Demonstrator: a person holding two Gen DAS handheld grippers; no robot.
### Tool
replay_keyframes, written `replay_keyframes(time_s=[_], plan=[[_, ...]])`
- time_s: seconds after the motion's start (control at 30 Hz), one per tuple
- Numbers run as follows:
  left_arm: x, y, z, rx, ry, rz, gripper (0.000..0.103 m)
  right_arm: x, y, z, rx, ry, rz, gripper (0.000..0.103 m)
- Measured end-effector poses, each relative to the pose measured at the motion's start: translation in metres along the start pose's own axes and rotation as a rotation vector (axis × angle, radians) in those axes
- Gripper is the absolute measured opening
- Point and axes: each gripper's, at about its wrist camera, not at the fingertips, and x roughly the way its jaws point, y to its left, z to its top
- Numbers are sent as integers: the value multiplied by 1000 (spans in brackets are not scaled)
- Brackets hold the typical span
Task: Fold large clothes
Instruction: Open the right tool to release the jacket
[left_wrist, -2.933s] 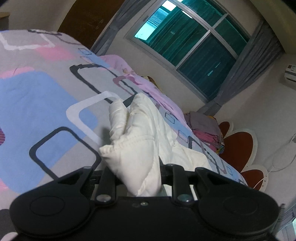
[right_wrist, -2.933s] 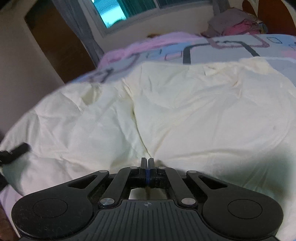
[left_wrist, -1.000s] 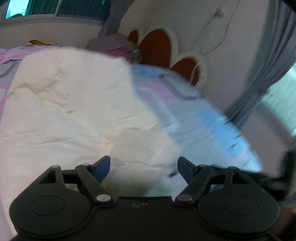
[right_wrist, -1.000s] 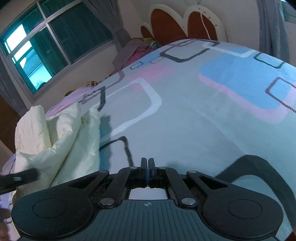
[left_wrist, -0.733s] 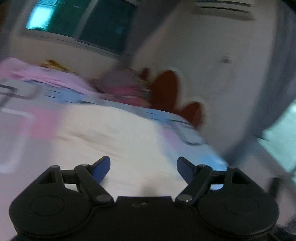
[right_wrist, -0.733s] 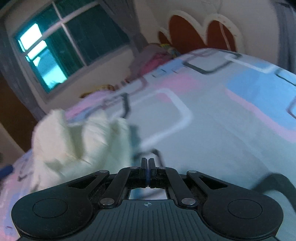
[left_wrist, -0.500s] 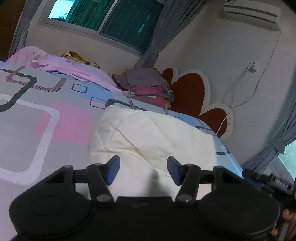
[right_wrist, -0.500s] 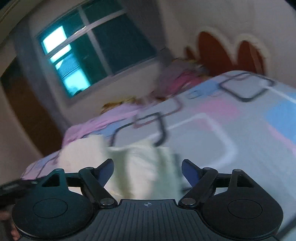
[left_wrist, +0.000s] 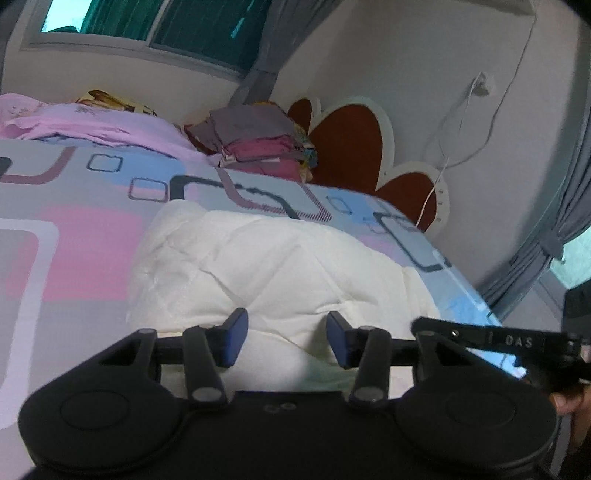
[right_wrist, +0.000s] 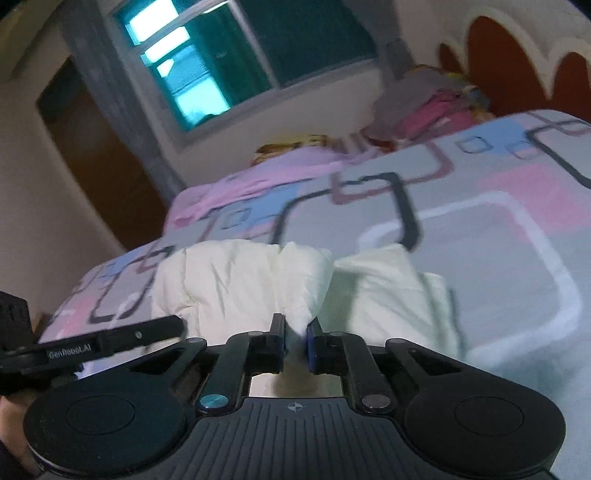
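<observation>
We see the cream-white quilted padded garment (left_wrist: 280, 266) lying bunched on the bed with the grey sheet printed in pink, blue and white rounded squares (left_wrist: 74, 206), near the bed's front edge; folded clothes (left_wrist: 258, 144) sit stacked far off by the red scalloped headboard (left_wrist: 351, 147), well apart from our work.

Our right gripper (right_wrist: 295, 338) has just been closing, and its jaws now stand nearly together with a puffy ridge of the garment pinched between the pads; we judge this a firm grasp on a raised fold, taken low on the near edge so the cloth can be drawn over itself.

Our left gripper (left_wrist: 286, 338) has also been closing; its blue pads (left_wrist: 236, 332) stand partly apart, with cloth lying beneath and between them but not pressed, so it grasps nothing yet; it hangs just over the garment's near side, presumably to take a matching hold beside the right.

The two grippers sit close side by side, each showing at the edge of the other's view; we judge the fold half begun, since the garment is already doubled into a thick bundle.
</observation>
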Motion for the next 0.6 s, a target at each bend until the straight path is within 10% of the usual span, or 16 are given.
replay_keyframes(time_s=[0.37,0.6], plan=[[70,0,-13,55,113,61,49,48,-76,-29,200,55,19,10],[53,-10,-8,87,133,103,48,27,-55,-8,72,101,-63,15]])
